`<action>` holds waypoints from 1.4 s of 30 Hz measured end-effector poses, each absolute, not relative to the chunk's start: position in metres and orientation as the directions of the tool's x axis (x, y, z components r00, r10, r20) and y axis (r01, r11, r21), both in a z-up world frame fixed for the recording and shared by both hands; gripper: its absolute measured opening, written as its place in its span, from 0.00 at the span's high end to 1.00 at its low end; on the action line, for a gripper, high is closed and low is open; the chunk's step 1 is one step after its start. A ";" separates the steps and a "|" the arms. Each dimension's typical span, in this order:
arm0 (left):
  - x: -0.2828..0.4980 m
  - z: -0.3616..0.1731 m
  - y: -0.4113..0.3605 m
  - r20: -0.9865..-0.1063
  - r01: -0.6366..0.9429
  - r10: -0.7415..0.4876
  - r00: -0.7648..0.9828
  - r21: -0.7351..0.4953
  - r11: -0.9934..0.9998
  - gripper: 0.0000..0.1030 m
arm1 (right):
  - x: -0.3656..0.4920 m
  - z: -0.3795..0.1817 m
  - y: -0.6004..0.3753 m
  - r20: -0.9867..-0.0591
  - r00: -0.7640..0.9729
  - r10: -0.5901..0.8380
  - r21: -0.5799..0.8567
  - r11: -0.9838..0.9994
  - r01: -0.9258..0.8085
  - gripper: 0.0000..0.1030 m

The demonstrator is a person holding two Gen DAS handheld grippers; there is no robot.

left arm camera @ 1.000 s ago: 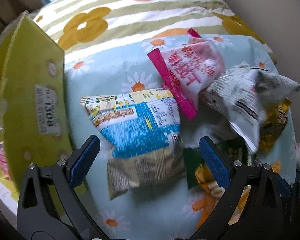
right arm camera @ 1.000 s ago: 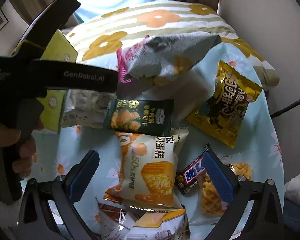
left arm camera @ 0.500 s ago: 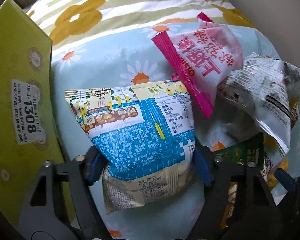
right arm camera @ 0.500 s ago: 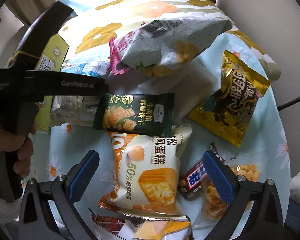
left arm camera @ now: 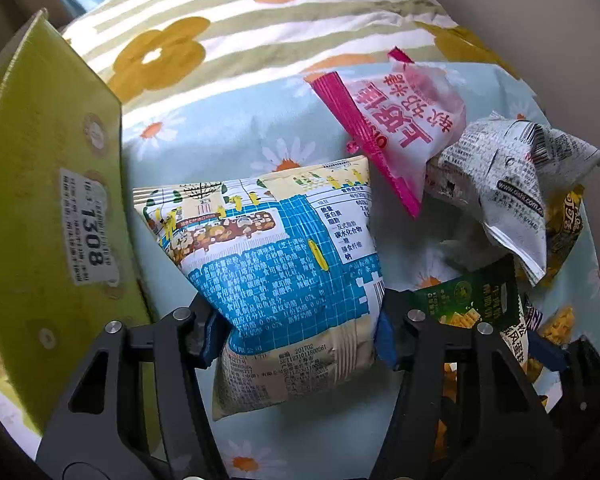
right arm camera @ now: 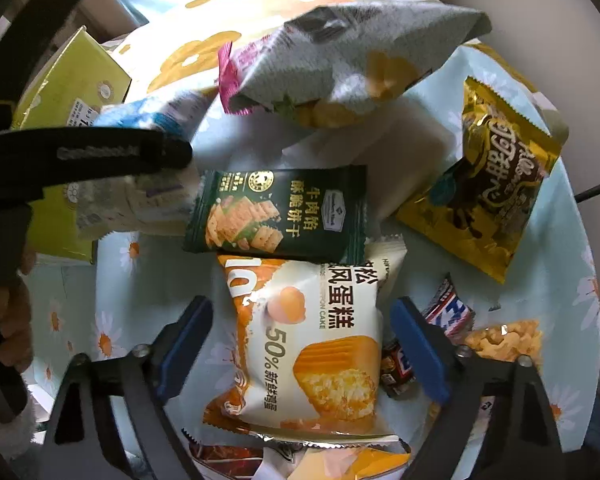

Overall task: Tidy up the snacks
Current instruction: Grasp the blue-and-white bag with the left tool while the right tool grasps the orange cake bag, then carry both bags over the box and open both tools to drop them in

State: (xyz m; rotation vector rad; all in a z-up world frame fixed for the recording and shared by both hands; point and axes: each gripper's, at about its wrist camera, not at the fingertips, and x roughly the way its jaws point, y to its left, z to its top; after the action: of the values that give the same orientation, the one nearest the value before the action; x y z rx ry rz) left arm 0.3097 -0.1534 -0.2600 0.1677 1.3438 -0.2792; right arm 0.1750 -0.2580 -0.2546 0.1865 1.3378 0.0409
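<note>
My left gripper (left arm camera: 300, 338) is shut on a blue and cream snack bag (left arm camera: 276, 264), pinching its lower part; the bag also shows in the right wrist view (right arm camera: 140, 184). A yellow-green cardboard box (left arm camera: 48, 208) stands just left of it. My right gripper (right arm camera: 300, 344) is open, its fingers on either side of an orange and white cake pack (right arm camera: 312, 340) lying on the daisy cloth, not touching it. A dark green biscuit pack (right arm camera: 276, 212) lies just beyond the cake pack.
A pink bag (left arm camera: 400, 120) and a crumpled grey-white bag (left arm camera: 508, 184) lie at the far right of the cloth. A gold bag (right arm camera: 496, 184), a small chocolate bar (right arm camera: 448, 316) and more packs lie around the right gripper. A floral pillow (left arm camera: 260, 12) is behind.
My left gripper has closed onto the blue bag and lifted it slightly. My right gripper has moved down over the cake pack, its jaws narrower than before.
</note>
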 end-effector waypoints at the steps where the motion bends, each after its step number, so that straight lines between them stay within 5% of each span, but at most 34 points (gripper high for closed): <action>1: 0.309 -0.257 -0.152 -0.973 0.291 -0.103 0.207 -0.039 0.956 0.47 | 0.175 -0.258 -0.254 -0.964 0.231 0.130 0.152 0.985 0.077 0.19; 5: 0.307 -0.247 -0.147 -0.966 0.287 -0.099 0.237 -0.028 0.958 0.47 | 0.176 -0.264 -0.253 -0.969 0.229 0.091 0.111 0.991 0.079 0.36; 9: 0.305 -0.240 -0.144 -0.964 0.281 -0.109 0.242 -0.037 0.959 0.47 | 0.173 -0.265 -0.259 -0.964 0.240 0.111 0.140 0.984 0.108 0.40; 42: 0.237 -0.101 -0.064 -0.844 0.045 -0.104 0.527 -0.094 0.995 0.47 | 0.186 -0.141 -0.230 -0.848 0.474 0.237 0.175 0.969 -0.172 0.41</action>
State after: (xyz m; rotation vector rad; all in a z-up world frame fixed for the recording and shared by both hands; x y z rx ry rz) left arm 0.2374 -0.0636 -0.1014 -0.0631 1.0125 -0.0892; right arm 0.1858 -0.2304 -0.1408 0.0688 1.0480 0.2508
